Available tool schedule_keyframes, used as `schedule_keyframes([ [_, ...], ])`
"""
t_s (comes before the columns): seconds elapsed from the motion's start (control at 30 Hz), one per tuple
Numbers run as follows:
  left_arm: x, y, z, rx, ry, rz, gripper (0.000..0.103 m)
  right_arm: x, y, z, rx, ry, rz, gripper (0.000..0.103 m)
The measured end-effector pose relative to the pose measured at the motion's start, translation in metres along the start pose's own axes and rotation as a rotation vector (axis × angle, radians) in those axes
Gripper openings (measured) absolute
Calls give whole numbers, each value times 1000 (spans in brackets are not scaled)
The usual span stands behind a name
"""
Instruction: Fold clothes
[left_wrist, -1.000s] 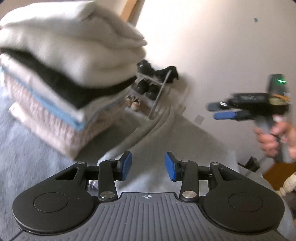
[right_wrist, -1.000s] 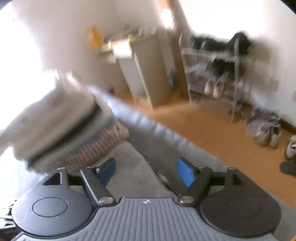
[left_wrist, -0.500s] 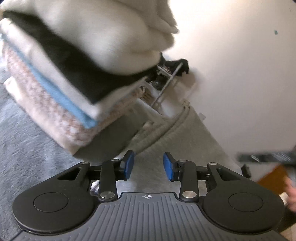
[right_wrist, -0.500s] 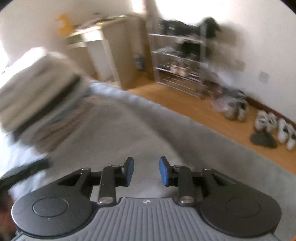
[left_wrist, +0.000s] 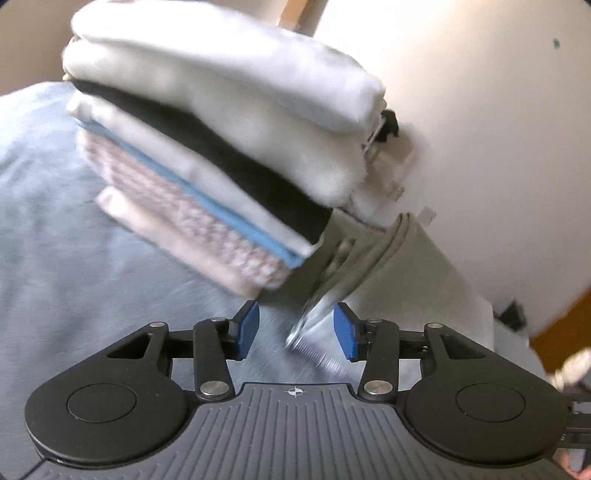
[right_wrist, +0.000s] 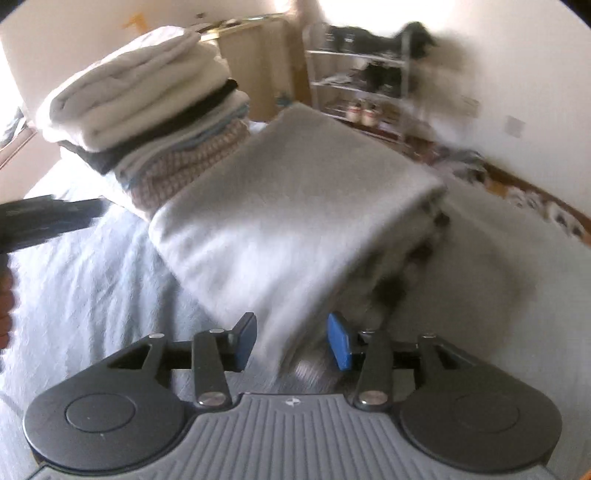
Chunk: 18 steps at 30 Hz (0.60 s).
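Grey garment (right_wrist: 295, 206) folded, lies on light-blue bed cover (right_wrist: 85, 273), touching stack of folded clothes (right_wrist: 147, 107). Right gripper (right_wrist: 291, 339) opening, garment edge between jaws, pads not pressing. Left gripper (left_wrist: 295, 328) opening, blurred fabric edge (left_wrist: 314, 317) between. Step looks like release after fold; next probably lift onto stack, needs firm two-sided grip.
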<state>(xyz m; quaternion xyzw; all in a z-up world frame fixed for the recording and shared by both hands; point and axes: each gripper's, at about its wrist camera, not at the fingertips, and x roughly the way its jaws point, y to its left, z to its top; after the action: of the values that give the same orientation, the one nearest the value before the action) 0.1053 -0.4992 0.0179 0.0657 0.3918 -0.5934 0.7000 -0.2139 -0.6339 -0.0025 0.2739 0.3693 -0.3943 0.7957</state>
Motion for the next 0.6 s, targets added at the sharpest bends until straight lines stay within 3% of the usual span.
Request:
schedule_keyframes([
  [0.17, -69, -4, -8, 231, 28, 19, 61, -31, 48, -31, 4, -72, -45, 46],
  [0.27, -98, -11, -18, 218, 14, -26, 72, -60, 80, -37, 3, -117, -67, 53],
  [0.33, -116, -12, -27, 165, 5, -64, 83, -79, 98, -39, 16, -117, -93, 68],
  [0.4, -130, -17, -32, 166, 15, -91, 94, -98, 112, -40, 25, -112, -117, 71],
  [0.5, -147, -29, -42, 214, 3, -92, 99, -122, 128, -45, 34, -123, -167, 81],
  [0.6, -163, -41, -54, 263, -50, -78, 103, -140, 136, -50, 59, -148, -229, 98],
])
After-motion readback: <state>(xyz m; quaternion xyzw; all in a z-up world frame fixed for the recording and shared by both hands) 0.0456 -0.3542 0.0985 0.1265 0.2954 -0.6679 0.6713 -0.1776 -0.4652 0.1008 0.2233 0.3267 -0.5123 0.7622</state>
